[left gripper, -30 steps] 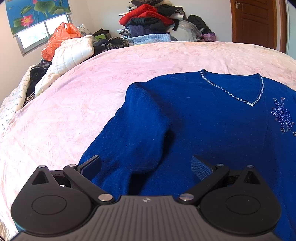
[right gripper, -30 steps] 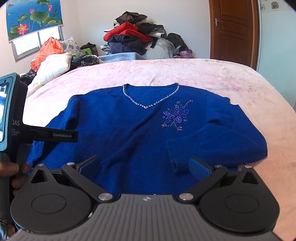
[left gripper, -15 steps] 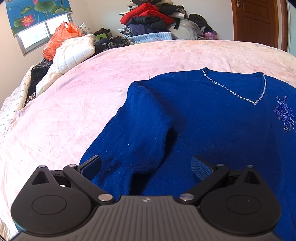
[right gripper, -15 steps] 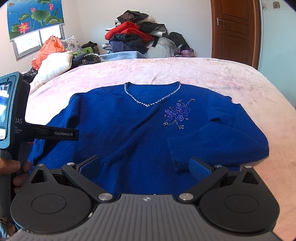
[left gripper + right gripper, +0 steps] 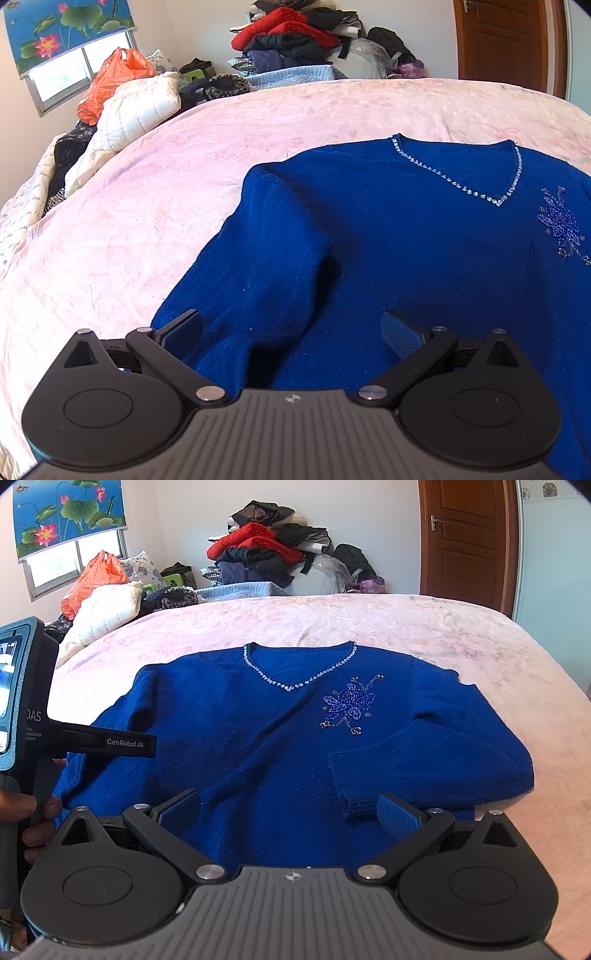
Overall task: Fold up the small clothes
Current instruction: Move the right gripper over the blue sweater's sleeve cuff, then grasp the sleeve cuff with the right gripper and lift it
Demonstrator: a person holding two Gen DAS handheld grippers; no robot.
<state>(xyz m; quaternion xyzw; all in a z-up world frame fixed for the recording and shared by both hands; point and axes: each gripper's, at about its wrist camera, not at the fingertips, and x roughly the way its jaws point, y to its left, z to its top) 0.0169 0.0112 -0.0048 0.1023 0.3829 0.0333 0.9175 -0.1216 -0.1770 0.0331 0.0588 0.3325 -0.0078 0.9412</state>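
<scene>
Blue sweater [image 5: 266, 746] is spread face-up on the pink bedspread [image 5: 369, 620], both sleeves folded in across the front, one cuff [image 5: 343, 779] lying just below the beaded flower. Left gripper [image 5: 291, 332] hangs low over the left sleeve, fingers spread wide, gripping nothing. Right gripper [image 5: 288, 812] is just as wide and empty, over the hem. An orange plastic bag [image 5: 88, 579] sits by the window; can't tell what's inside.

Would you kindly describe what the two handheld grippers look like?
Both the left gripper and right gripper are matte black with ribbed bodies, round side discs, silver pivot screws and blue textured fingertips. The left one's side arm reads "GenRobot.AI".
</scene>
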